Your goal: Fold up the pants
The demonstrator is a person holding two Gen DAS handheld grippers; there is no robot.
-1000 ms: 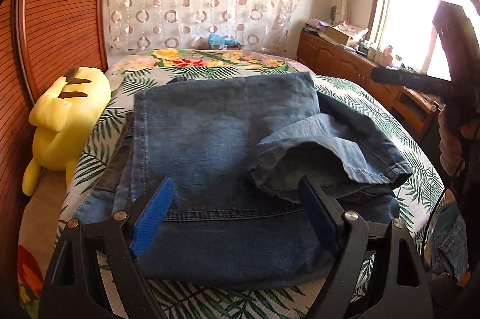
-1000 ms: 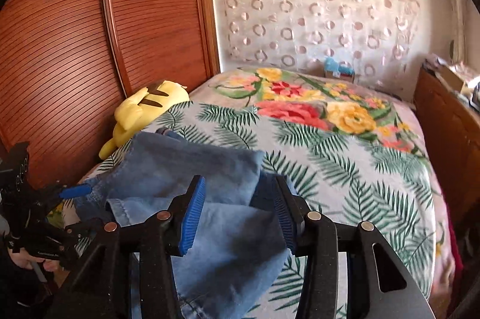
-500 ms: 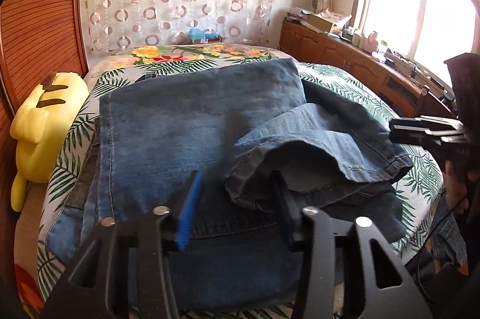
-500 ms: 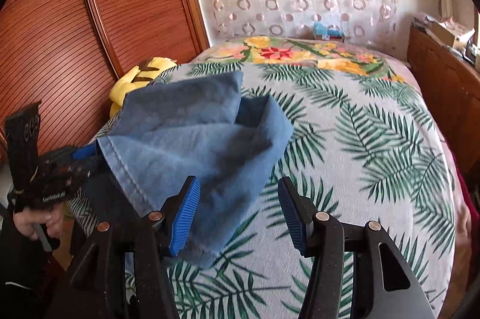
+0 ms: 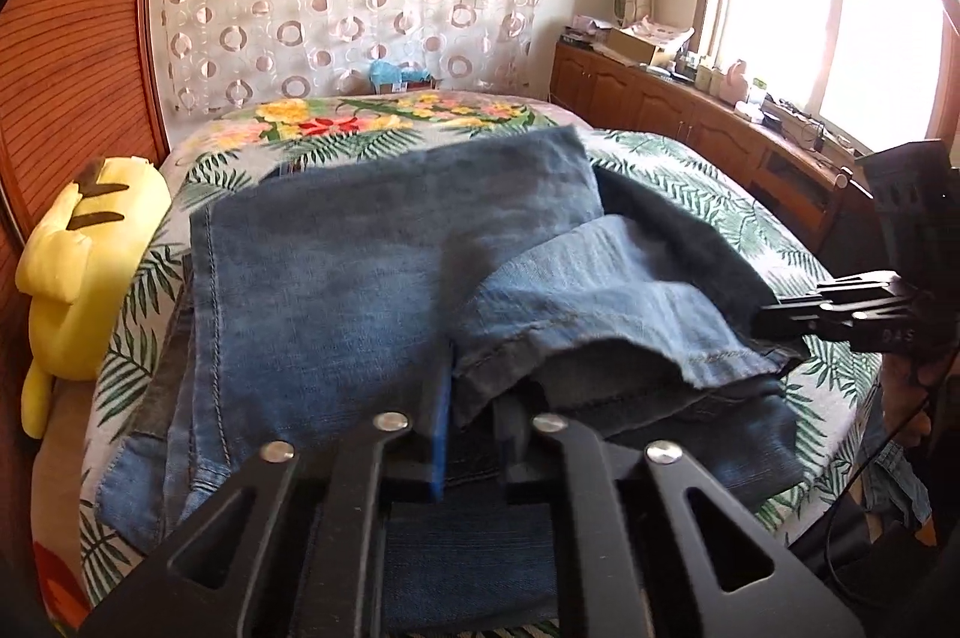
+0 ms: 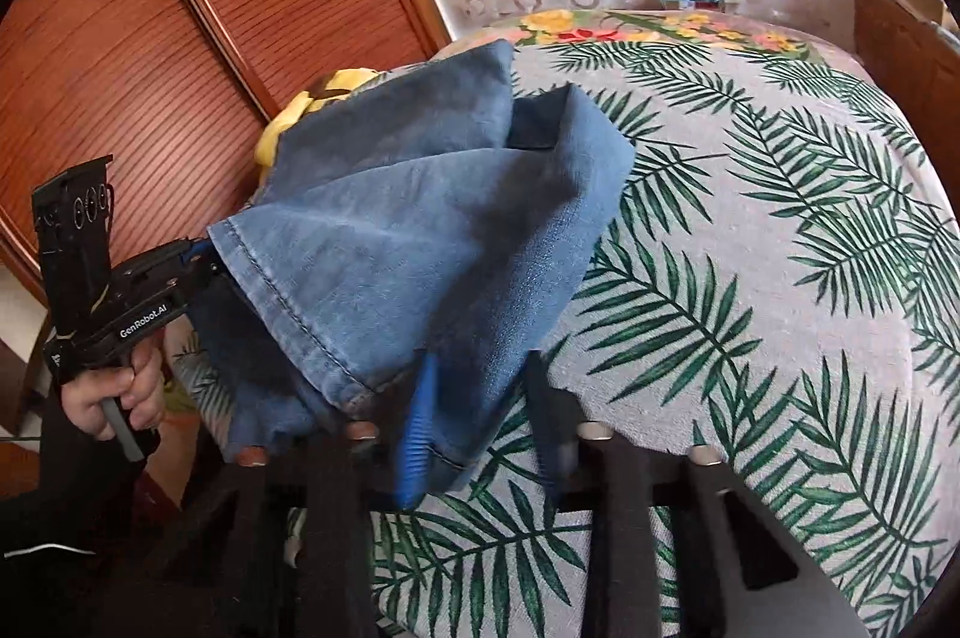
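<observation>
Blue denim pants [image 5: 372,290] lie partly folded on the bed, with a leg hem [image 5: 600,338] turned back over the rest. My left gripper [image 5: 471,434] is shut on the near corner of that hem. In the right wrist view the pants [image 6: 432,218] are bunched and lifted at the hem. My right gripper [image 6: 480,416] has narrowed around the hem's other corner, with cloth between the fingers. The left gripper also shows in the right wrist view [image 6: 198,257], and the right gripper in the left wrist view [image 5: 774,323], both at the hem edge.
The bed carries a palm-leaf and flower cover [image 6: 750,248]. A yellow plush toy [image 5: 78,254] lies at the bed's left edge beside a wooden slatted wardrobe [image 6: 180,38]. A wooden cabinet [image 5: 690,116] runs under the window on the right.
Both grippers have closed from wide open onto the turned-back hem. The left moved forward to the hem's corner; the right came in at its other end and the cloth has lifted.
</observation>
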